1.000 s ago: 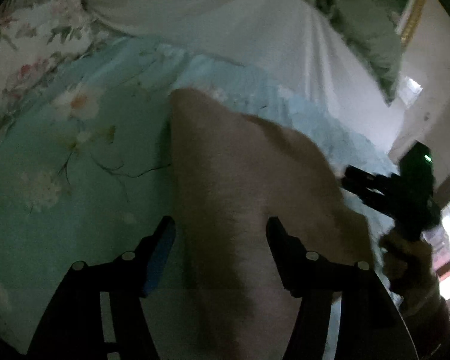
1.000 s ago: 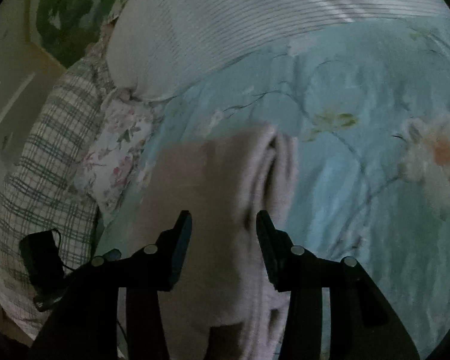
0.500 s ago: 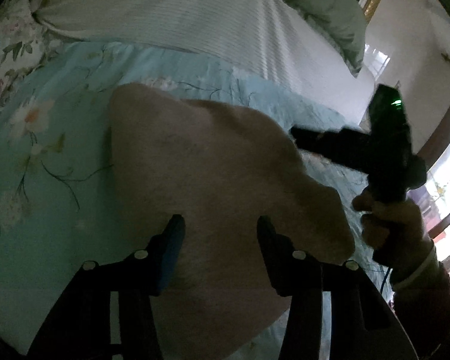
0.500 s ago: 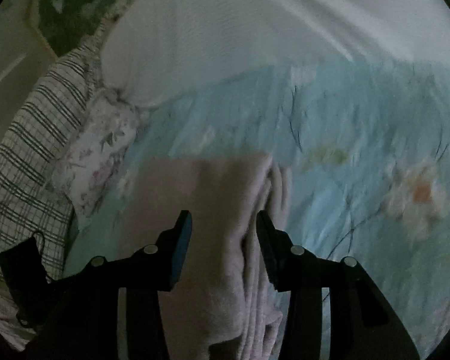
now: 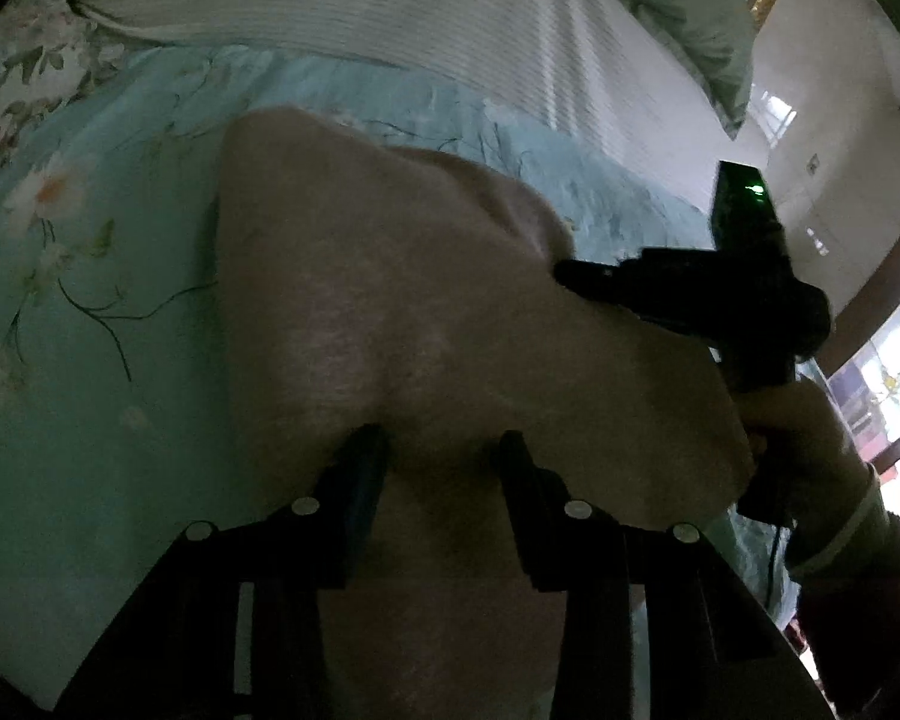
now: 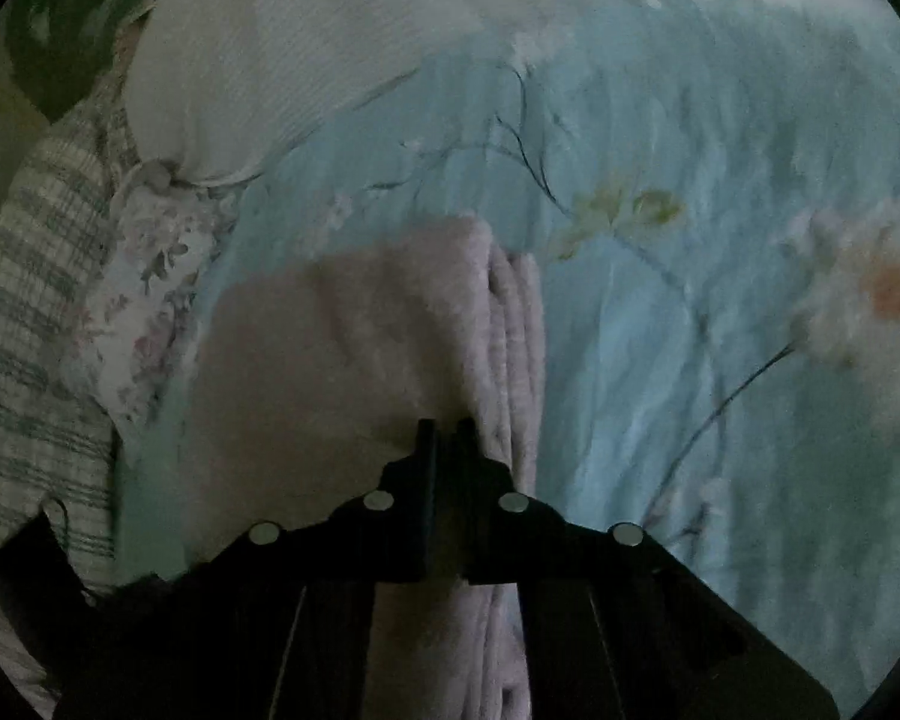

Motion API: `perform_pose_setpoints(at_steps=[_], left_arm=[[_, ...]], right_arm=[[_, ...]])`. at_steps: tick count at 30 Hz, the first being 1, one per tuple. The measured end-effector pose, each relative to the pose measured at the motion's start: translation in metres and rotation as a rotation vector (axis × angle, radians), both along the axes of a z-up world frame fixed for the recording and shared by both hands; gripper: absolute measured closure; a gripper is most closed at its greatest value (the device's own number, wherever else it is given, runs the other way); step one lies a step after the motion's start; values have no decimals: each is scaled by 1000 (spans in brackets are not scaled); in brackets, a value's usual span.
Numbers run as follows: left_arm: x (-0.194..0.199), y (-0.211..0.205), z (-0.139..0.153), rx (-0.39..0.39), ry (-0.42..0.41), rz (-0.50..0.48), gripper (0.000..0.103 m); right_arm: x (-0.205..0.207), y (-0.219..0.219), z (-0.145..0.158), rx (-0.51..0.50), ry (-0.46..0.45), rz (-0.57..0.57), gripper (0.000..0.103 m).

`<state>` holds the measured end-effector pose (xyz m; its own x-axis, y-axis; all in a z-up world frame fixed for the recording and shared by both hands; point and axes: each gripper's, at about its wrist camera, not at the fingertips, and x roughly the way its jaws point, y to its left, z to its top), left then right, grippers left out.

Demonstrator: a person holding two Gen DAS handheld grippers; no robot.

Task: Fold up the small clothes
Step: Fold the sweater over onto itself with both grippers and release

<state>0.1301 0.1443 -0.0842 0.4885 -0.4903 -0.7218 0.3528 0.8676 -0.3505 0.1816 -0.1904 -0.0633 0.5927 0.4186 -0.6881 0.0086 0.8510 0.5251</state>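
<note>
A folded pale pink fleece garment point(image 5: 402, 312) lies on the light blue floral bedspread point(image 5: 90, 360). My left gripper point(image 5: 444, 450) is open, its two fingers set on either side of a bunch of the garment's near edge. My right gripper point(image 6: 447, 429) is shut on the garment point(image 6: 354, 336) at its near edge, beside the stacked folded layers point(image 6: 519, 324) on the right. In the left wrist view the right gripper point(image 5: 576, 273) reaches in from the right at the garment's far side, held by a hand point(image 5: 810, 420).
A white striped pillow point(image 5: 390, 6) lies behind the garment. A floral cloth point(image 6: 150, 300) and a checked blanket point(image 6: 24, 330) lie at the left in the right wrist view. A dark device with a cable point(image 6: 30, 570) sits at the lower left.
My right gripper has closed on the garment's edge. My left gripper has narrowed and pushed forward into the garment's near edge. The right gripper has moved lower over the garment in the left wrist view.
</note>
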Motion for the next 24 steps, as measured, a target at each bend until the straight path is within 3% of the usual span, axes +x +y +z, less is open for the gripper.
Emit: perform_pose_setpoints(at_steps=[6,8,11,14,18,24], left_arm=[[-25,5,19,11,-17,-14,64],[-37,9,24,9,-25,-24,64],[-63,9,27,-4,-27,-60,64],[-82,6,9,69,-14,-76,64],[-87,7,-19,85,15,-46,66],[-85,6,-22,64,21,0,66]], right_arm=[[-72,29,41,13,-112,145,94],[-101,41,32,-17,-105,196,94],[-112,37,-7,-127,6,133,94],[-118,10,-40,-22,39,66,100],[-124,10,-40,-37,21,56,100],[-124,18,-40,-23,14,36,100]])
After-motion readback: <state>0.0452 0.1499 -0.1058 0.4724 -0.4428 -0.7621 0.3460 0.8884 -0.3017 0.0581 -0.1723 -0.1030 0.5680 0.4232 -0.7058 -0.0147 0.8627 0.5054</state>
